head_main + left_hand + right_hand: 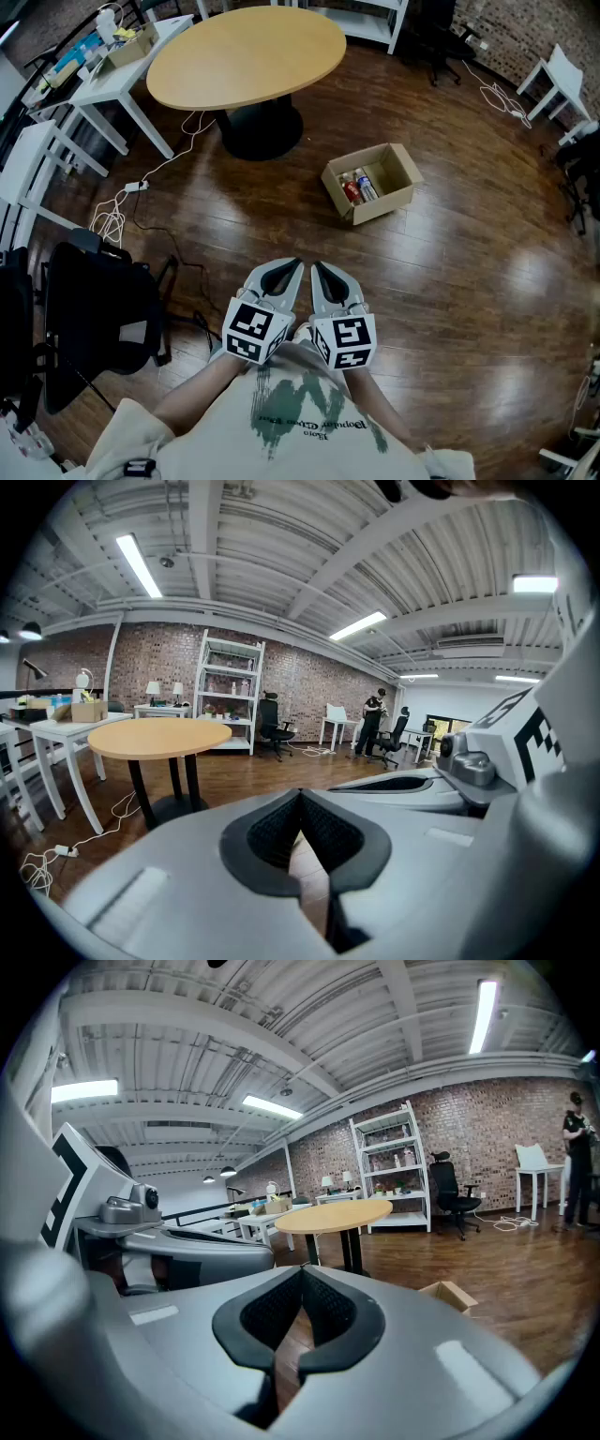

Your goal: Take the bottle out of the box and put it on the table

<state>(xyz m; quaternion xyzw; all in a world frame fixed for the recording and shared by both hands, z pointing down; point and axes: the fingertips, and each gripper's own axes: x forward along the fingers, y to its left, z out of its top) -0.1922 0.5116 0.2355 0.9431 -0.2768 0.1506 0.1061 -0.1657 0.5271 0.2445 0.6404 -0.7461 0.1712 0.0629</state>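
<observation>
box (450, 1294): partly behind right claw (302, 1271) | bottles (358, 187): labels too small

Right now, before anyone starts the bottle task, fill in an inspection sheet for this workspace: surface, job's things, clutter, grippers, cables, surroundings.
Surface: round table bare on top; wooden floor glossy.
Job's things: open cardboard box on the floor, right of the table; bottles lying inside.
Clutter: white side table loaded with small items; black chair at the left.
Grippers: left gripper and right gripper side by side, fingers shut, nothing held.
Cables: white cable looped on the floor near the table base; another far right.
Surroundings: brick wall, white shelving, a person standing far off.
</observation>
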